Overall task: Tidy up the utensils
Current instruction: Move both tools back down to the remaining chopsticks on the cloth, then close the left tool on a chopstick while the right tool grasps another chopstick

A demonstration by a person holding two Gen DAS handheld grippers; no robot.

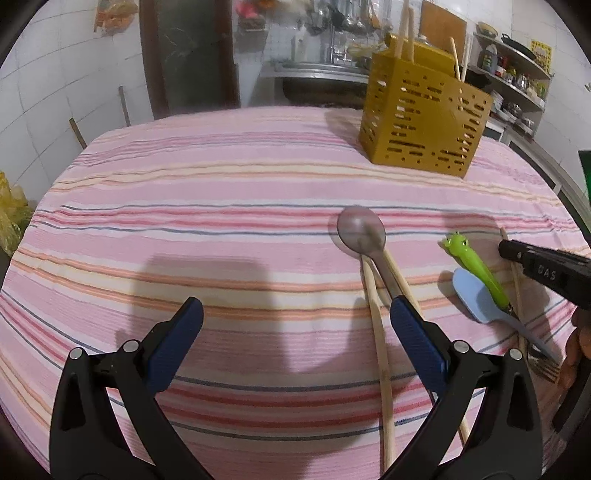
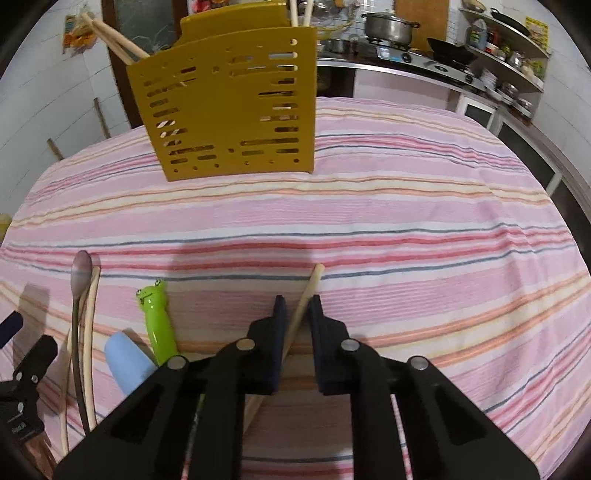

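My right gripper point(image 2: 298, 307) is shut on a wooden chopstick point(image 2: 312, 282) that lies on the striped cloth, its tip sticking out ahead of the fingers. My left gripper point(image 1: 295, 314) hangs open over the cloth with nothing between its fingers. Its right fingertip point(image 1: 402, 317) is just above the handle of a grey spoon point(image 1: 361, 229), which lies between two chopsticks point(image 1: 377, 332). A green frog-handled utensil point(image 1: 474, 264), a light blue spatula point(image 1: 471, 295) and a fork point(image 1: 543, 363) lie to the right. The yellow perforated utensil holder point(image 2: 229, 103) stands at the back with chopsticks in it.
The pink striped tablecloth point(image 1: 221, 221) covers the table. The right gripper's black body point(image 1: 539, 267) reaches in at the left wrist view's right edge. Behind the table are a sink, a stove with pots point(image 2: 388, 27) and shelves.
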